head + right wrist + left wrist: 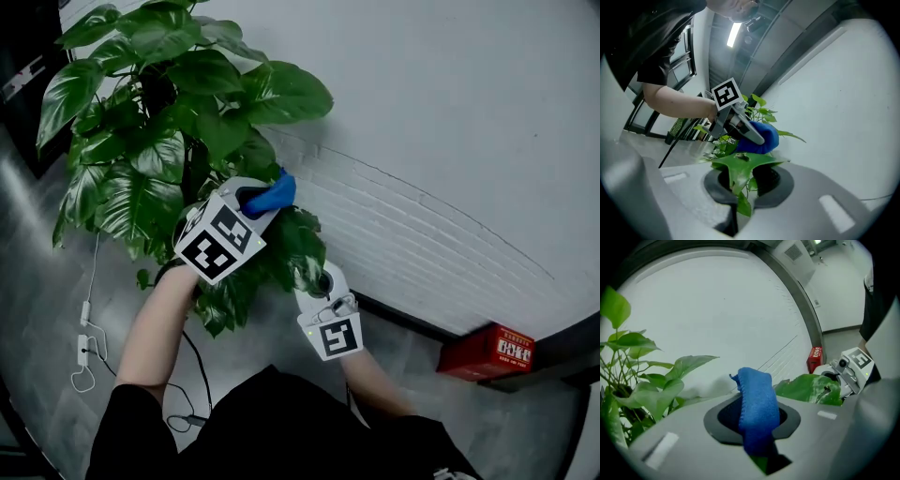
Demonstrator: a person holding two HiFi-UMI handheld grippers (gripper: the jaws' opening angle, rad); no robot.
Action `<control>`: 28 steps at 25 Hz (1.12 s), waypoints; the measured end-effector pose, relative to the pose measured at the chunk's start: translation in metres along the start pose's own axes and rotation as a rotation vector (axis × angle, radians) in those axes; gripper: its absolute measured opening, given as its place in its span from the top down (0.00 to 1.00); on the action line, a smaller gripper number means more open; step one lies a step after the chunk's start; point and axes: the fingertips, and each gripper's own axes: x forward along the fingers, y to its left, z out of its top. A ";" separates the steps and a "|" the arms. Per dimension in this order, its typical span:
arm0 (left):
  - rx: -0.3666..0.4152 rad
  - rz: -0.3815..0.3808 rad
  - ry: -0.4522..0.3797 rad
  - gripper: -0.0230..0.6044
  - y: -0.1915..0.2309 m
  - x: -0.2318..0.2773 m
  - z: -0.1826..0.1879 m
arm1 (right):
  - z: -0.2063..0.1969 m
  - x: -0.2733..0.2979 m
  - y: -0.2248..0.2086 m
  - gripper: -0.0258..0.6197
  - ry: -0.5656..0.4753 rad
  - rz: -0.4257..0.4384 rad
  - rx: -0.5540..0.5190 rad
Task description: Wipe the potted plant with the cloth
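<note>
- Blue cloth [757,401] clamped between the jaws of the left gripper [265,199]; jaws closed down on the fabric, a folded wad sticking out past the tips
- Marker cube [217,244] of the left gripper faces up toward the head camera, bare forearm [155,328] behind it
- Right gripper [738,187] closed on a green leaf [740,164]; blade spreads flat over the jaw tips, lower part runs down between them
- Cloth wad sits over the far end of that same leaf, touching it or just above it, cannot tell which
- Potted plant [159,122] stands close against a pale grey wall [450,122]; broad glossy leaves, pot hidden under the foliage
- Held leaf belongs to the lower right of the plant, the side nearest the person
- Red box [487,352] at the foot of the wall to the right, well apart from the plant
- White cable [86,323] lies on the grey floor left of the plant
</note>
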 end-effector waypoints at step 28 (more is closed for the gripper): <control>0.540 -0.362 -0.205 0.82 -0.132 -0.021 0.036 | -0.014 -0.011 -0.009 0.94 0.074 -0.051 0.019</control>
